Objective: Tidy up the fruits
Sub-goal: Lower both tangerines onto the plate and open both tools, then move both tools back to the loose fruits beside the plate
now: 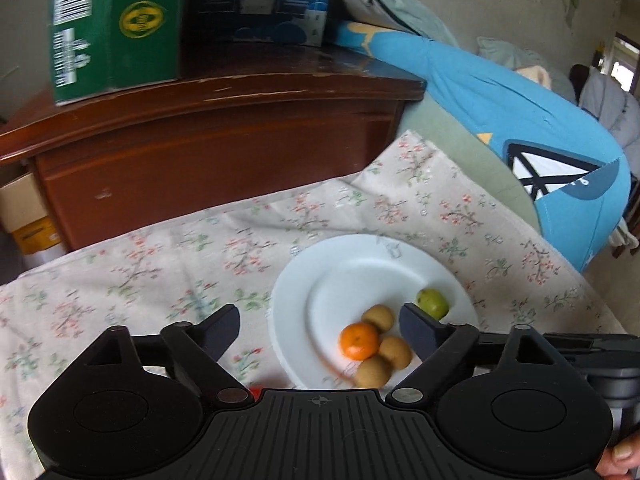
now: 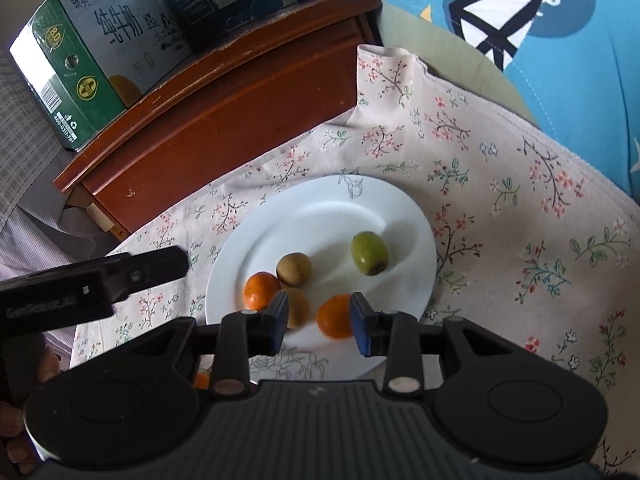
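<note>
A white plate (image 1: 360, 264) lies on a floral cloth (image 1: 160, 264). It holds an orange (image 1: 359, 341), three brown fruits around it (image 1: 378, 317) and a green fruit (image 1: 432, 304). My left gripper (image 1: 320, 326) hangs above the plate's near edge, open wide with nothing gripped. In the right wrist view the plate (image 2: 320, 216) shows two oranges (image 2: 262, 290) (image 2: 336, 317), brown fruits (image 2: 294, 269) and the green fruit (image 2: 369, 253). My right gripper (image 2: 320, 322) stands narrowly open over the nearer orange, which lies on the plate. A finger (image 2: 168, 266) of the left gripper reaches in from the left.
A dark wooden cabinet (image 1: 224, 128) borders the cloth at the back, carrying a green carton (image 1: 116, 28) and a blue box (image 1: 264, 0). Blue bedding (image 1: 520, 120) rises on the right. Another bit of orange (image 2: 202, 380) shows under the right gripper. A person's thumb (image 1: 622, 456) is at the corner.
</note>
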Available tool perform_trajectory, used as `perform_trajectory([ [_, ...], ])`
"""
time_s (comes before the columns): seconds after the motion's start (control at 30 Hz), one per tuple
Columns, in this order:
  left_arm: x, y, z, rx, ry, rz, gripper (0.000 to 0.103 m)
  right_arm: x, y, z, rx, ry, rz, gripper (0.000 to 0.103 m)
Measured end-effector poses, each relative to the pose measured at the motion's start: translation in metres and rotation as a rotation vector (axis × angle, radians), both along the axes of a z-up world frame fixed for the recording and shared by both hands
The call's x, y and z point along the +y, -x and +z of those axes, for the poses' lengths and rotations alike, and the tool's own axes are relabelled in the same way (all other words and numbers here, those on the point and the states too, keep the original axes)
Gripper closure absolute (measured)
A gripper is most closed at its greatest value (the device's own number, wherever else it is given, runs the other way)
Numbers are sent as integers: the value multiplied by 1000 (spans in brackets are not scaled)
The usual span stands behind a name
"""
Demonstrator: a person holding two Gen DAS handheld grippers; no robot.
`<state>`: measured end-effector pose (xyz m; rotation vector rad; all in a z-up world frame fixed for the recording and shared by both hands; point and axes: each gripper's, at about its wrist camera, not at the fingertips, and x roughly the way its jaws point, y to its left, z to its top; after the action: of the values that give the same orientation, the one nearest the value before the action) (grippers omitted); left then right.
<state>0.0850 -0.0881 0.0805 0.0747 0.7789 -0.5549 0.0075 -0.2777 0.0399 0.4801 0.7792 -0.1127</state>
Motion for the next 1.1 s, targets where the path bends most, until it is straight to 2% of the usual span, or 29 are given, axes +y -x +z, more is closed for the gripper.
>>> perform_trajectory([
  [0.37,48,16,5,25,-4,81,14,17,8,0,16,32,84,65],
  [0.63,62,28,-4,50,-71,91,14,33,13,1,31,48,156,65],
  [1.1,81,49,-25,96,-133,91,13,55,22,-2,63,63,254,64],
])
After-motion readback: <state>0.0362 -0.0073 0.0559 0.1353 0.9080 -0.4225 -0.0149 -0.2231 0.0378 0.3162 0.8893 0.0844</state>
